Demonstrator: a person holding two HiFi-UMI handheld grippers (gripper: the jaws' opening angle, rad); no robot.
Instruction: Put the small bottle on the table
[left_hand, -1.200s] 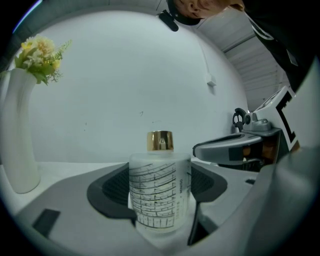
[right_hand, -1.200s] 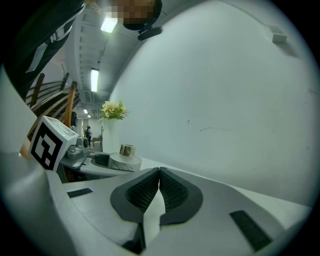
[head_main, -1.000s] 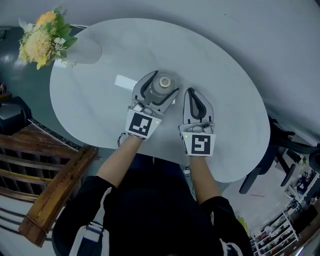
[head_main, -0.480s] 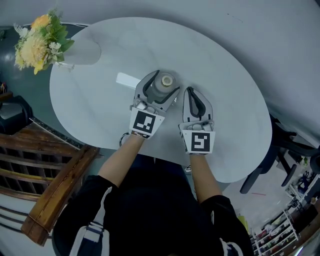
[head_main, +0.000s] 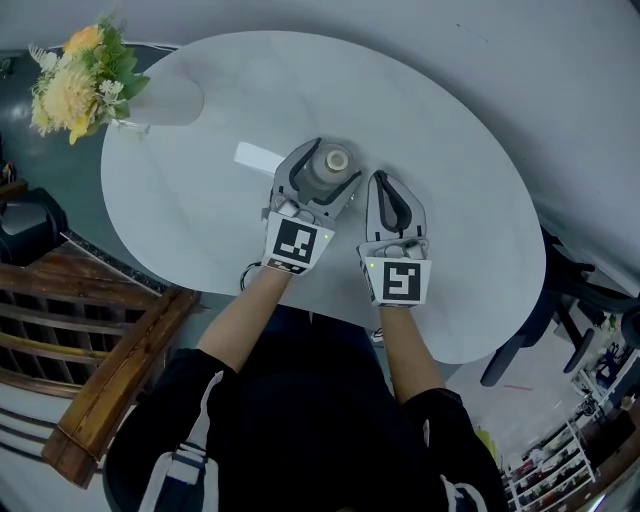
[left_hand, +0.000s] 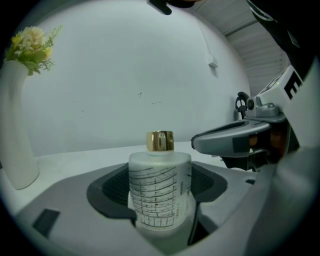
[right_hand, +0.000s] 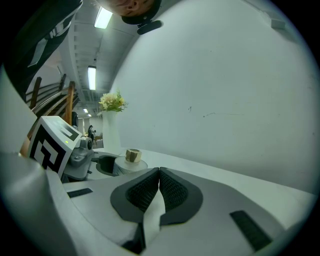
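- Little has changed over the past second: the left gripper (head_main: 335, 160) has edged slightly right, jaws clamped on the small bottle (left_hand: 160, 192), upright and gold-capped, at the middle of the round table (head_main: 450, 150).
- Right gripper (head_main: 386, 182) sits just right of it, jaws together, empty.
- Flower vase (head_main: 165, 100) stands at the table's far left.
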